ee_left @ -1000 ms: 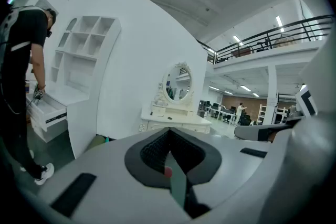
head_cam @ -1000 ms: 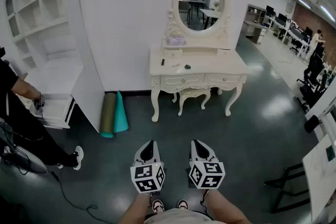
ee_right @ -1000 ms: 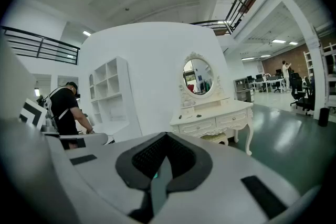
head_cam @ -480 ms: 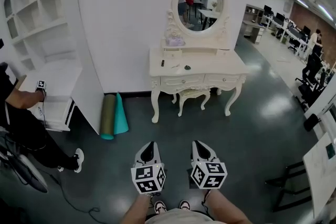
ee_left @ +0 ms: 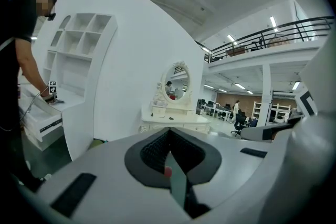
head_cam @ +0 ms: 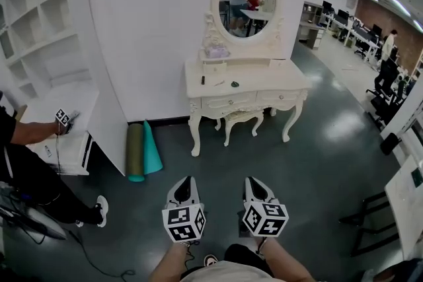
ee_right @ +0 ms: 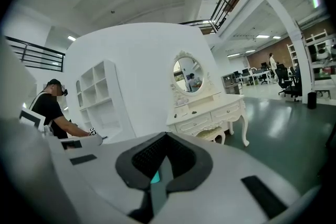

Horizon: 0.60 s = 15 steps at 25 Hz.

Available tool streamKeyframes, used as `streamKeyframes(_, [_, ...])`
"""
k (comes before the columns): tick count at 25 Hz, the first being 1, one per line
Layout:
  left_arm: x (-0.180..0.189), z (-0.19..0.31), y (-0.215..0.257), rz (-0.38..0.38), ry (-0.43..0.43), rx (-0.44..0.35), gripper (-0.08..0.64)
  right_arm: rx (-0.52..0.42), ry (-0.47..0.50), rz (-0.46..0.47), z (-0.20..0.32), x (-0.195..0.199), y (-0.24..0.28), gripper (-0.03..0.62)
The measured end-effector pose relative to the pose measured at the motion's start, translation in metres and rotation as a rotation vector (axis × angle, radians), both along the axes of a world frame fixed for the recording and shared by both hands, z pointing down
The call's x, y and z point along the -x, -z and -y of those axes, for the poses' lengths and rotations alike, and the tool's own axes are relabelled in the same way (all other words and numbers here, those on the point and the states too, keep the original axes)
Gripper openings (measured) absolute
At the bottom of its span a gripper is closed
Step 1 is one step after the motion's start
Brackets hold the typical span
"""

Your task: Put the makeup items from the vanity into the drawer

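Seemingly small, light, hard-shelled: makeup items (head_cam: 234, 84) on vanity (head_cam: 277, 81), too tiny to ID; pinch each mid-body. Left gripper (head_cam: 184, 183) & right gripper (head_cam: 254, 183) both clenched, nothing betw. jaws.

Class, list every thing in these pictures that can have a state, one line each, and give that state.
left gripper, jaws together, empty
right gripper, jaws together, empty
vanity drawers, shut
makeup items, lying on top of the vanity
stool, tucked under the vanity
mats, rolled up
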<state>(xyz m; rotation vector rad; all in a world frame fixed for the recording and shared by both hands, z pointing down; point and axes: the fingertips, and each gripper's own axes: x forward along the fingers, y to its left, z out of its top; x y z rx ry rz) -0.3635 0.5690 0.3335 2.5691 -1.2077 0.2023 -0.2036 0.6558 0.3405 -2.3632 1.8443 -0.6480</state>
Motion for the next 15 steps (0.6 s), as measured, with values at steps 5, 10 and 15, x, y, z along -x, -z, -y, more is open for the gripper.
streamKeyframes(5, [-0.001, 0.019, -0.002, -0.004, -0.018, 0.002, 0.003, 0.027, -0.025, 0.0, 0.011, -0.001, -0.008, 0.017])
streamKeyframes(10, [-0.01, 0.043, -0.013, -0.005, -0.013, 0.023, 0.003, 0.044, -0.016, -0.002, 0.038, -0.009, -0.016, 0.017])
streamKeyframes(15, [-0.028, 0.079, -0.022, -0.004, 0.01, 0.035, 0.003, 0.06, -0.001, 0.002, 0.076, -0.032, -0.026, 0.017])
